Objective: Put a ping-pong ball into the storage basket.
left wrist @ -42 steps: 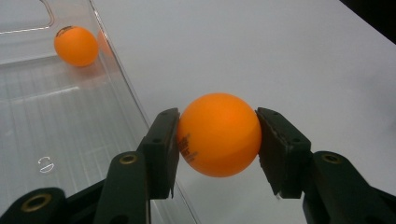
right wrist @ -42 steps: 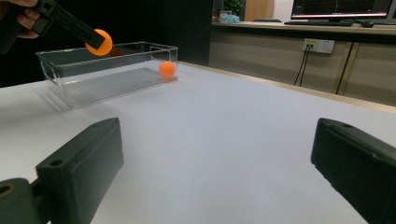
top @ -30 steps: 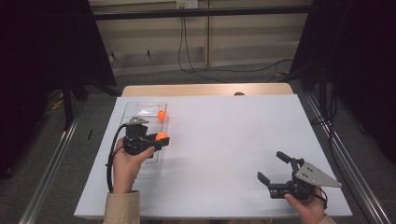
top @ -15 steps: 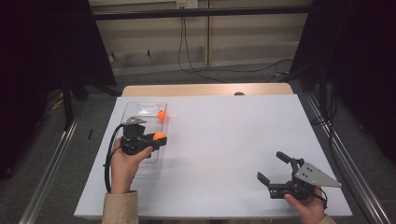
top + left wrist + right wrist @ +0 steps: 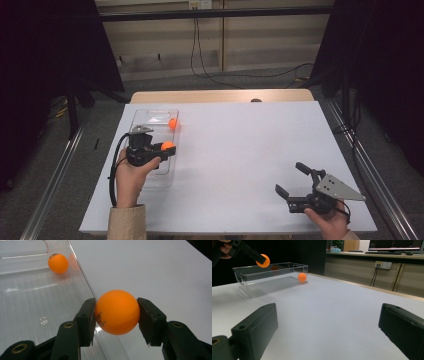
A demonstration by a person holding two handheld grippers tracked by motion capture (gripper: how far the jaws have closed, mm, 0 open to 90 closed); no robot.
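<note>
- The left tool (image 5: 167,148) has its jaws clamped on 1 orange ball (image 5: 117,312), a pad pressed against each side of it.
- That held ball hangs above the right long wall of the clear bin (image 5: 145,181), right over the rim rather than over the middle (the left gripper view shows the wall edge running just under it).
- A 2nd orange ball (image 5: 173,123) already lies inside the bin at its far end, against the right wall.
- The bin's long axis runs away from the person, at the left side of the white table (image 5: 250,150); its floor lies to the left of the held ball, so the drop most likely needs a small shift inward first.
- The right tool (image 5: 290,186) sits low over the table's near right corner, jaws spread wide with nothing between them, well apart from the bin.
- The left hand (image 5: 131,177) is far the nearer to the bin, so the placing looks to be its job.
</note>
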